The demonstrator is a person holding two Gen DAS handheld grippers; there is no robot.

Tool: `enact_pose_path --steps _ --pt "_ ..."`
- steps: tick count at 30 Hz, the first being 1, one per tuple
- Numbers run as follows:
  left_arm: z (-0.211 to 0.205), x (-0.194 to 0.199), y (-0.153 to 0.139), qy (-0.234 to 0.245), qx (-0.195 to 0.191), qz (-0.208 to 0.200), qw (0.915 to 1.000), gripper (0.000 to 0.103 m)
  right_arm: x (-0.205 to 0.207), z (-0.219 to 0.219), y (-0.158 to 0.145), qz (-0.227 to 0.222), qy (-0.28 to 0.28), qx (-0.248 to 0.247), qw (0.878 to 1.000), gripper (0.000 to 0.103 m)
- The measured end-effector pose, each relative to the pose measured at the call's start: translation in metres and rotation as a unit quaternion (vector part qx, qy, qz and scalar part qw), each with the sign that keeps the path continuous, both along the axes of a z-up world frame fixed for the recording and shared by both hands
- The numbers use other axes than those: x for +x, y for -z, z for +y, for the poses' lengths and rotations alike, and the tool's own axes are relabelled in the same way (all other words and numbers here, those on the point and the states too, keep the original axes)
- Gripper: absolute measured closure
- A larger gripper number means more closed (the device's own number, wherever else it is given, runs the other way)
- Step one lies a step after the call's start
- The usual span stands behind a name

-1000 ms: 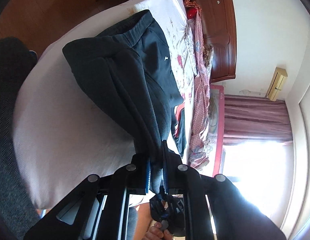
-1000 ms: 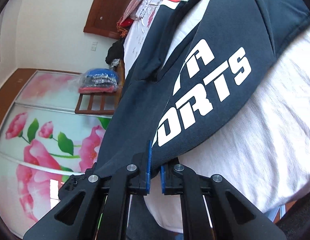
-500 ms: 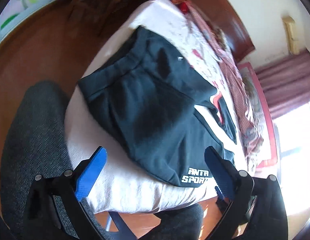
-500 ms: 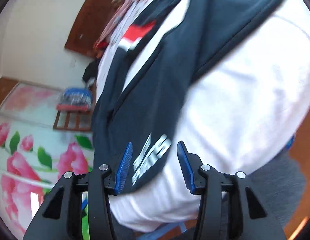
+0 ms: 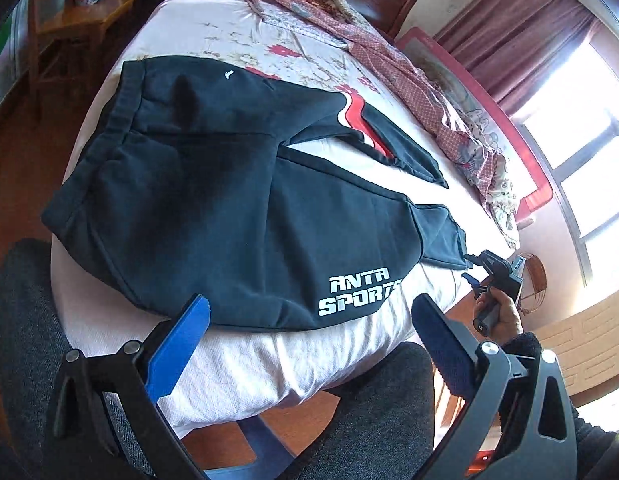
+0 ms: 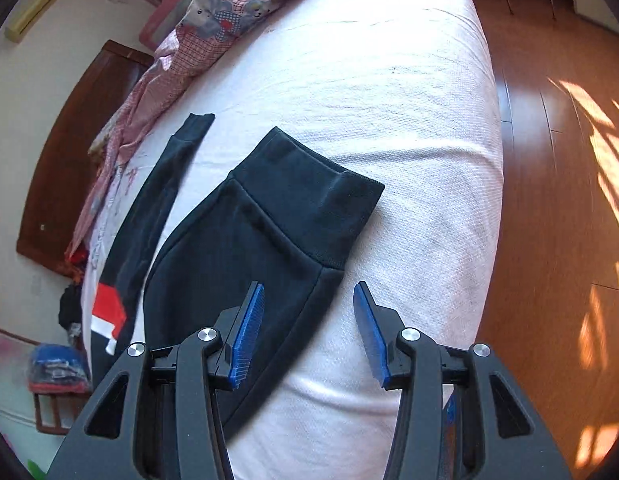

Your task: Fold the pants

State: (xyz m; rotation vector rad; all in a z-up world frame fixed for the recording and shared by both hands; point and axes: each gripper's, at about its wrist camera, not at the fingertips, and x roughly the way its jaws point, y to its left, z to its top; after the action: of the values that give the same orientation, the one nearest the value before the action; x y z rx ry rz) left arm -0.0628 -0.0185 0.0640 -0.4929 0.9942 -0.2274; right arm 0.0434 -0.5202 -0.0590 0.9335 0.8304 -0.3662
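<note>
Dark pants point(image 5: 213, 196) spread flat across the bed point(image 5: 269, 360), waistband at upper left, near leg with white lettering at lower centre. Left gripper point(image 5: 309, 340) released, spread wide, holding nothing. Right gripper point(image 6: 309, 328) likewise released, hovering at bottom centre over a leg cuff point(image 6: 305, 196).

Pants point(image 5: 213, 200) lie on the bed point(image 5: 245, 376), blanket point(image 5: 409, 72) behind them

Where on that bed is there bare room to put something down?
Bare white sheet lies beyond the pants' near cuff, toward the foot edge. A narrow strip separates the two legs. The far side is crowded with a pink patterned quilt.
</note>
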Motion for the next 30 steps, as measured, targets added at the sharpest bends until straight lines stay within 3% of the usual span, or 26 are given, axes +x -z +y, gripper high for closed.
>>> enact_pose_path --steps 2,3,4,7,10,12,13,16,18,19,21,23,26,27,30 --pt "0.004 0.007 0.009 -0.007 -0.002 0.016 0.9999 0.002 0.007 0.001 -0.002 0.005 -0.010 -0.034 0.999 0.058" --pt "0.003 0.011 0.013 -0.009 -0.001 0.023 0.9997 0.002 0.011 0.005 -0.004 0.004 -0.018 -0.054 0.998 0.067" --pt "0.003 0.015 0.020 -0.009 -0.002 0.029 0.9995 0.002 0.013 0.008 -0.005 0.009 -0.033 -0.066 0.997 0.090" --pt "0.002 0.017 0.025 -0.005 0.000 0.039 0.9992 0.002 0.025 0.025 -0.020 0.036 -0.085 -0.146 0.985 0.093" --pt "0.001 0.016 0.023 -0.007 0.001 0.038 0.9992 0.002 0.027 0.039 -0.060 0.010 -0.118 -0.228 0.966 0.093" --pt "0.002 0.015 0.022 -0.010 0.002 0.038 0.9992 0.002 0.017 0.030 -0.094 -0.010 -0.113 -0.274 0.955 0.093" --pt "0.002 0.015 0.022 -0.011 0.002 0.039 0.9992 0.002 0.013 0.022 -0.097 -0.003 -0.107 -0.283 0.953 0.093" --pt "0.002 0.016 0.025 -0.011 0.000 0.047 0.9988 0.002 0.002 -0.013 -0.076 0.028 -0.081 -0.253 0.964 0.093" --pt "0.002 0.017 0.028 -0.010 -0.003 0.054 0.9985 0.002 -0.003 -0.026 -0.046 0.058 -0.067 -0.255 0.963 0.093" --pt "0.001 0.017 0.030 -0.010 -0.003 0.058 0.9983 0.002 -0.002 -0.031 -0.029 0.063 -0.074 -0.238 0.966 0.092" --pt "0.002 0.018 0.032 -0.009 -0.003 0.065 0.9979 0.002 -0.009 -0.042 0.002 0.083 -0.055 -0.192 0.976 0.071" --pt "0.004 0.017 0.033 -0.015 -0.003 0.066 0.9977 0.002 -0.023 -0.045 0.003 0.063 -0.016 -0.195 0.979 0.054" --pt "0.007 0.018 0.033 -0.025 -0.004 0.066 0.9975 0.002 -0.038 -0.036 -0.015 0.070 0.044 -0.234 0.969 0.054" --pt "0.006 0.019 0.034 -0.026 -0.002 0.066 0.9975 0.002 -0.042 -0.027 -0.025 0.051 0.047 -0.249 0.966 0.054" --pt "0.002 0.022 0.037 -0.019 -0.001 0.070 0.9974 0.002 -0.035 0.021 -0.048 -0.015 -0.027 -0.272 0.962 0.054"
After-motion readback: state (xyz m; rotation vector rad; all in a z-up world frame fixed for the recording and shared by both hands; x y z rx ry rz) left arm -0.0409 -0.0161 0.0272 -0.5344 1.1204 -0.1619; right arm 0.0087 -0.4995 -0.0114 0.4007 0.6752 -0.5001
